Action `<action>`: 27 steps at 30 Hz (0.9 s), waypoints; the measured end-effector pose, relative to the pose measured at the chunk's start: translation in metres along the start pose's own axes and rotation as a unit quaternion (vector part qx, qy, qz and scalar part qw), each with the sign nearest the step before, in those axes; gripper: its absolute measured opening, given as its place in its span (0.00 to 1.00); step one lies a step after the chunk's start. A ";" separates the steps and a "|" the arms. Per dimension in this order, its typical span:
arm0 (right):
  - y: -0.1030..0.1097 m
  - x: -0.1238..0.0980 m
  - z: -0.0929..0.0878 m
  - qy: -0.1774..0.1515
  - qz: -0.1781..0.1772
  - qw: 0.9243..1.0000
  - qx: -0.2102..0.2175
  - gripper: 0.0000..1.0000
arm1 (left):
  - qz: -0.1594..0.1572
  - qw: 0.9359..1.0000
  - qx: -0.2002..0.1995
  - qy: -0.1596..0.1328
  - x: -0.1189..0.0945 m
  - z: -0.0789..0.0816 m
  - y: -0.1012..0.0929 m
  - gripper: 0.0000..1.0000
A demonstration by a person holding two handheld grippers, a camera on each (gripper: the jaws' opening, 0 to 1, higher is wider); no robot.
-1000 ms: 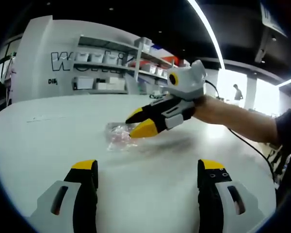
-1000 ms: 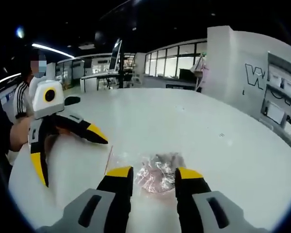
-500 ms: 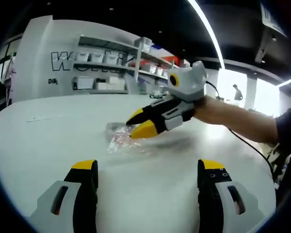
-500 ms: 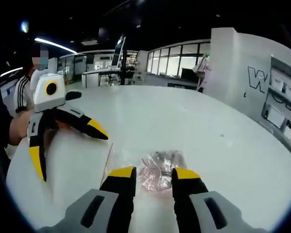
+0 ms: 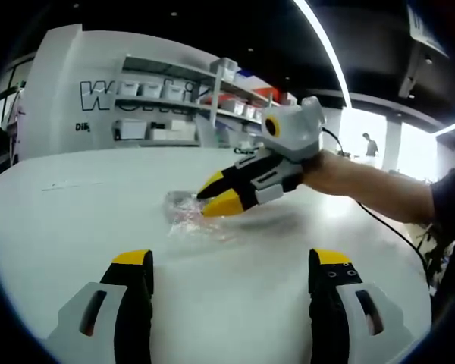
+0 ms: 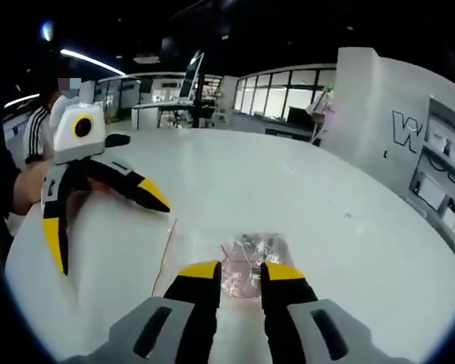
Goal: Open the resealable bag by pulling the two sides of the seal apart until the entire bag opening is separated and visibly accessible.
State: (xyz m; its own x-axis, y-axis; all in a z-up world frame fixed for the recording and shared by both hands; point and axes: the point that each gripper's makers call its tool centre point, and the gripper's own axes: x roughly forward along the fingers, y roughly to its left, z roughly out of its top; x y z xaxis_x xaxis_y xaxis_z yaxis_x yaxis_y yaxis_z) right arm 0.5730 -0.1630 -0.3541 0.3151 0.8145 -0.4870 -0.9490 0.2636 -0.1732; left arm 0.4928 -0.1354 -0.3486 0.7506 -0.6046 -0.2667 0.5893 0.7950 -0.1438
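So the clear resealable bag [image 6: 239,262] lies flat on the white bench [image 6: 303,189], with some pinkish crinkly stuff inside that we can't make out. Compared with a second ago, our right tool [image 6: 238,271] has narrowed its jaws around the bag's near edge; whether it's actually pinching the plastic, we can't tell. Our left tool [image 5: 231,262] hangs wide open above the bench, well apart from the bag.

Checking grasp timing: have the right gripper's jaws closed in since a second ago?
Yes. In the right gripper view the right gripper jaws now stand nearer together around the bag lying on the table.
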 end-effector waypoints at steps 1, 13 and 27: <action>0.001 0.000 0.000 0.000 0.002 1.000 -0.001 0.14 | 0.000 1.000 0.000 0.000 0.000 0.000 0.000 0.83; 0.006 0.004 -0.004 0.019 0.005 0.999 -0.049 0.00 | 0.000 1.000 0.000 0.000 0.000 0.000 0.000 0.83; 0.004 0.006 -0.004 0.017 0.000 0.998 -0.066 0.00 | 0.000 1.000 0.000 0.001 0.000 0.000 -0.001 0.83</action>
State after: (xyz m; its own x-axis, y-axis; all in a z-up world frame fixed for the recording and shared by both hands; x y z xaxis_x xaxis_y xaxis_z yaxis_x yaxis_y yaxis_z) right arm 0.5708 -0.1590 -0.3606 0.3184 0.7953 -0.5158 -0.9395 0.1920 -0.2837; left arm 0.4924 -0.1358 -0.3488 0.7504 -0.6042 -0.2679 0.5891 0.7952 -0.1433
